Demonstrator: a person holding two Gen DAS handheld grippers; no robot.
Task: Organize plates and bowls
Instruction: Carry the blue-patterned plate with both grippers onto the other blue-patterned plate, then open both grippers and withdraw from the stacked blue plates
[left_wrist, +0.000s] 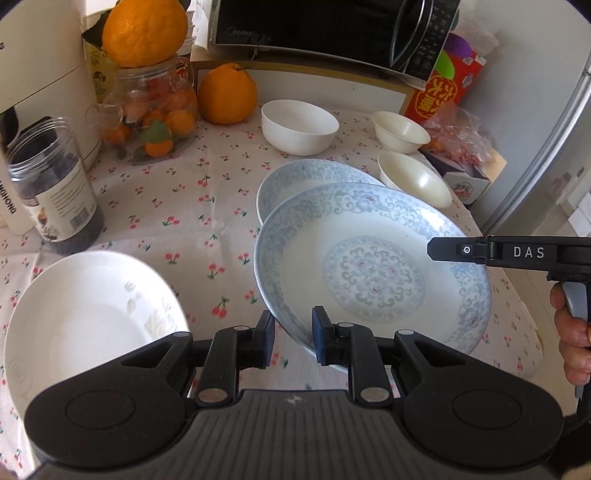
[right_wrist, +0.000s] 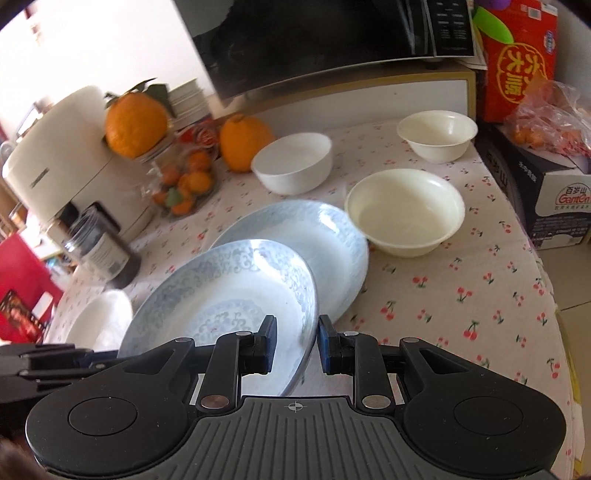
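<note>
Blue-patterned plate (left_wrist: 373, 266), tilted above the tabletop (left_wrist: 177, 206), pinched at its rim by left tool (left_wrist: 293, 338) and right tool (right_wrist: 297, 345); second patterned plate (right_wrist: 317, 243) at 12 o'clock, presumably the stacking target

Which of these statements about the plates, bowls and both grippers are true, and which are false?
1. The blue-patterned porcelain plate is gripped at its rim by both the left gripper and the right gripper. True.
2. It lies flat on the cherry-print tablecloth. False: it is lifted and tilted over a second blue-patterned plate.
3. Three bowls stand behind the plates. True: one round white bowl and two cream bowls.
4. The cream bowls are stacked. False: they stand apart.
</note>
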